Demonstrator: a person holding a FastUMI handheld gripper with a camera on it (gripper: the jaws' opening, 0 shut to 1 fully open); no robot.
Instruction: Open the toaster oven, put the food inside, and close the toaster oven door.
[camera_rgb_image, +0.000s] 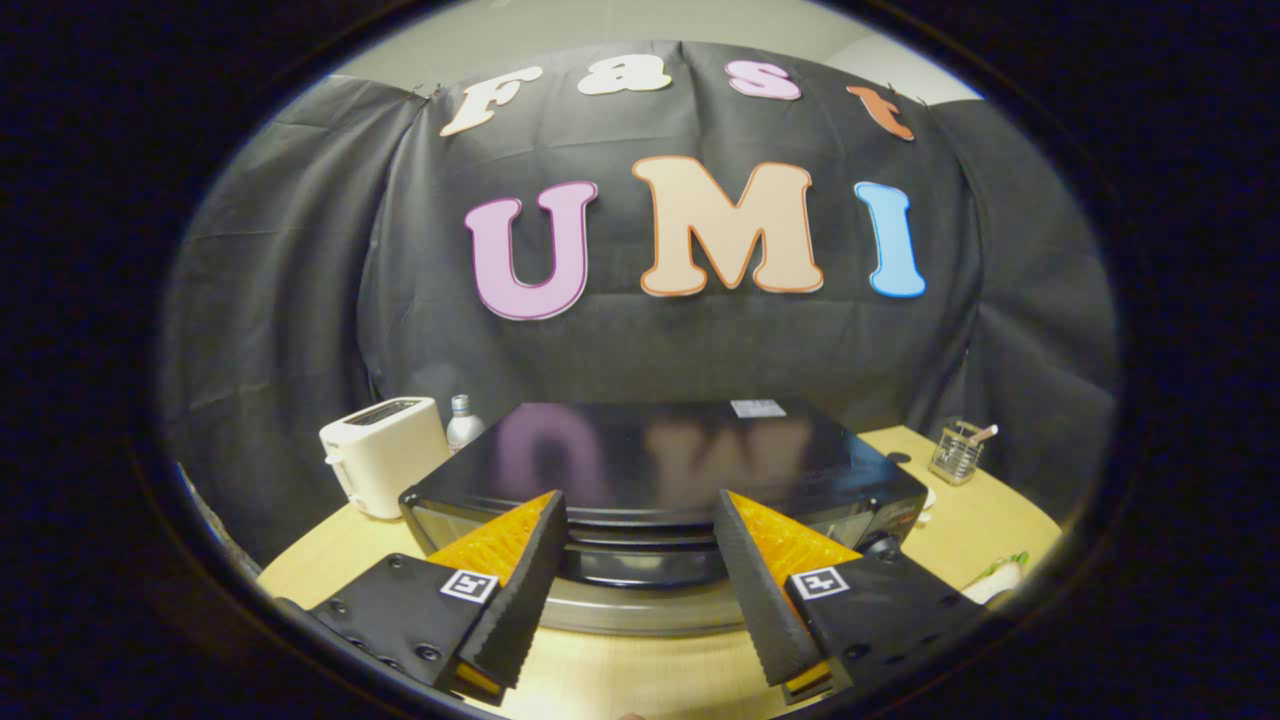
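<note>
Gripper view: the gripper (640, 545) is spread wide and holds nothing, fingers either side of the toaster oven's (660, 470) front, door handle (645, 565) between them. Toaster (383, 455) sits near the table's (985, 525) back-left edge.

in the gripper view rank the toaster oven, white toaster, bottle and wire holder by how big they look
1. Toaster oven, just ahead of the open gripper, by far the largest.
2. White toaster.
3. Wire holder and bottle: look alike, and the bottle is partly hidden, so I won't rank them.
</note>
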